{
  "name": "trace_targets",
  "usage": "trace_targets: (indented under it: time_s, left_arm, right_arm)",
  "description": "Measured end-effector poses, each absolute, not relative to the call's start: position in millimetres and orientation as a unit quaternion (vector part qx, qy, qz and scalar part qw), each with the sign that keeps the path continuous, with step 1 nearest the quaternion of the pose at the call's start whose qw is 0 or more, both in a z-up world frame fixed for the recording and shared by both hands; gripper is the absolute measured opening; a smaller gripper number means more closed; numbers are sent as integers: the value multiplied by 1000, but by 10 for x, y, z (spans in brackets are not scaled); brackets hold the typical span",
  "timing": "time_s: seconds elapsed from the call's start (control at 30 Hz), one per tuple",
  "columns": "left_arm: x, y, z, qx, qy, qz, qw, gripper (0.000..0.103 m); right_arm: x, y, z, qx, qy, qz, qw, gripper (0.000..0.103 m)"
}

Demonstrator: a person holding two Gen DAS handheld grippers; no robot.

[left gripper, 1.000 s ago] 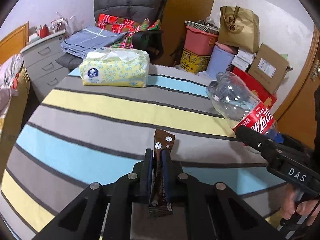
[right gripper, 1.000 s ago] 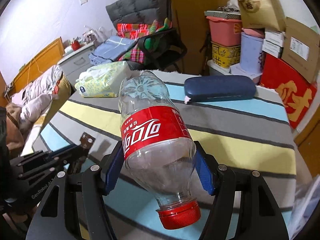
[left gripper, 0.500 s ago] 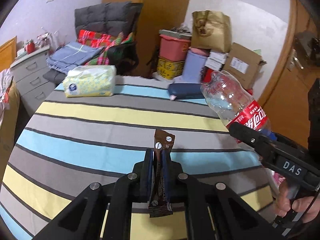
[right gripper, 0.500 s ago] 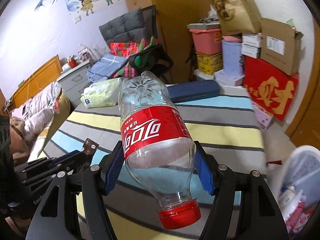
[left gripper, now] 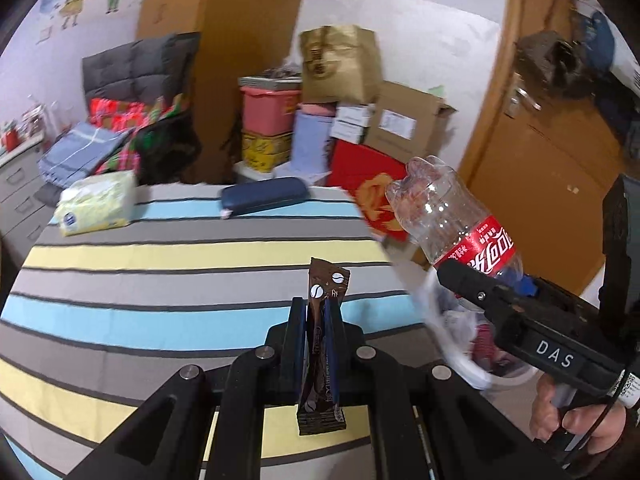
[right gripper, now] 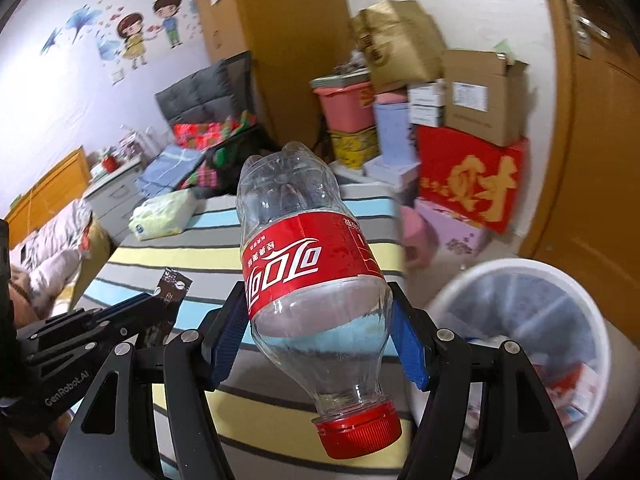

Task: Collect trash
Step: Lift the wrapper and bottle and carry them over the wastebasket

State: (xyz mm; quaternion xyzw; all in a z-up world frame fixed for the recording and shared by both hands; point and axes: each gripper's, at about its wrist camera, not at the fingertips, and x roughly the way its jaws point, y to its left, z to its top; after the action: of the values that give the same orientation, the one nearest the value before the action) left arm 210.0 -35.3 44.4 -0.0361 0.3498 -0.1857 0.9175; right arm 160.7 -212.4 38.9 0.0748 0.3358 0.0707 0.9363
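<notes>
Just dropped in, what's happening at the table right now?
A person is clearing trash with a gripper in each hand. The left gripper is shut on a brown coffee sachet. The right gripper clamps an empty cola bottle, cap toward the camera. Both are off the striped table, and a white trash bin with rubbish inside sits beside the table, to the right. Nothing is dropped yet.

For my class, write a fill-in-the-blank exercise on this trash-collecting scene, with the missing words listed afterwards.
1. The right gripper is clamped on an empty plastic ____.
2. The cap of that item is coloured ____.
3. The left gripper pinches a sachet coloured ____.
4. The white bin stands on the ____ beside the striped table.

Missing words: bottle; red; brown; floor
</notes>
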Motion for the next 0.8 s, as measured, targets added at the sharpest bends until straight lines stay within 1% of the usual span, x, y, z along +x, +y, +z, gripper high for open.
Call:
trace_targets:
  time_s: [0.4,0.6,0.8]
  left_arm:
    - [1932,-1409,506,-6,349,-270,897,9]
    - [1913,-1894,464,11,355,-304,884,9]
    - [1939,-2268,317,25,371,-323,871,9]
  right_arm:
    - [1259,-2758,402,72,323,-18,944,68]
    - [1144,-3068,338,77,331,-56,939,68]
    - [1122,-3363,164,88,356,-84,927,68]
